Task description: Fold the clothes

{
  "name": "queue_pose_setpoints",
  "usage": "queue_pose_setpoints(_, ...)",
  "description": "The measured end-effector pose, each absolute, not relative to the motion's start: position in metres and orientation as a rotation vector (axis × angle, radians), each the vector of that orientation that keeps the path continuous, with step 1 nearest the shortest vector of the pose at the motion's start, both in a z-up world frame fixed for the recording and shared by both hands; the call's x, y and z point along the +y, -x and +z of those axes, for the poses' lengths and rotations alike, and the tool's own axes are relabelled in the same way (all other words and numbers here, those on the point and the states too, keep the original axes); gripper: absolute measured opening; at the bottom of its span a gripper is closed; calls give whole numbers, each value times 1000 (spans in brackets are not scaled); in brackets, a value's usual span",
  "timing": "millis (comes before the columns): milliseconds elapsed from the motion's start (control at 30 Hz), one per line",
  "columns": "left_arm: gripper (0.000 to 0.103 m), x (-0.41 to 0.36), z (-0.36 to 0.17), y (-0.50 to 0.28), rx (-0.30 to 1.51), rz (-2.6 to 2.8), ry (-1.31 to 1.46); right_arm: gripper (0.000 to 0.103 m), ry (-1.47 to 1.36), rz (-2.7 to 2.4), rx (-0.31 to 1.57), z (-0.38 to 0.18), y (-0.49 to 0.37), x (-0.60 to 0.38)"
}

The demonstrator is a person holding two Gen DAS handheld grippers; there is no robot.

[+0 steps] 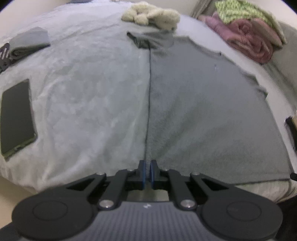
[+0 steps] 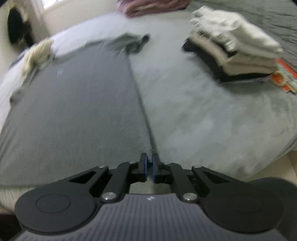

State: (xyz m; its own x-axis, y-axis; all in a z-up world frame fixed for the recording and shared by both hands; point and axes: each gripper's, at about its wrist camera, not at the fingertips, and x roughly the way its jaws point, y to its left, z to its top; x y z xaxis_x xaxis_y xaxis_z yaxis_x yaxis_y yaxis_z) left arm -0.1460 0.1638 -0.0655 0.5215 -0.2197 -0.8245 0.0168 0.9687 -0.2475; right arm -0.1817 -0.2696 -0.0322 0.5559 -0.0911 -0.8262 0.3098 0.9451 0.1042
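Note:
A grey T-shirt (image 1: 204,111) lies flat on the bed's pale blanket (image 1: 83,92), sleeves at the far end. In the left wrist view its left side edge runs straight down into my left gripper (image 1: 148,163), whose blue pads are pinched on the hem corner. In the right wrist view the same shirt (image 2: 74,111) fills the left half. Its right side edge leads into my right gripper (image 2: 150,155), whose pads are nearly together with the hem corner between them. Both grippers point steeply down at the near hem.
A dark phone (image 1: 16,118) and a folded grey garment (image 1: 27,43) lie on the blanket left of the shirt. A cream fluffy item (image 1: 150,14) sits at the collar end. Pink and green clothes (image 1: 250,40) are piled far right. A stack of folded clothes (image 2: 232,46) stands right of the shirt.

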Motion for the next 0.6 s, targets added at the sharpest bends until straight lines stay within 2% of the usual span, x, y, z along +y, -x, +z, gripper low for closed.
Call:
queue_pose_setpoints(67, 11, 164, -72, 144, 1040, -161, 221, 15, -234, -219, 978, -37, 183, -266)
queue_pose_setpoints(100, 12, 171, -72, 144, 1045, -163, 251, 16, -232, -215, 983, -37, 184, -266)
queue_pose_setpoints(167, 21, 188, -67, 143, 1043, -147, 336, 22, -231, -232, 959, -31, 187, -270)
queue_pose_setpoints(233, 30, 200, -54, 143, 997, -119, 336, 35, -207, -257, 917, -22, 190, -271)
queue_pose_setpoints(267, 33, 202, -47, 144, 976, -111, 335, 37, -187, -272, 891, -16, 191, -271)
queue_pose_setpoints(400, 35, 211, -28, 128, 924, -100, 378, 37, -150, -240, 812, -7, 184, -263)
queue_pose_setpoints(600, 36, 195, -18, 88, 907, -104, 426, 37, -62, -108, 796, -16, 170, -216)
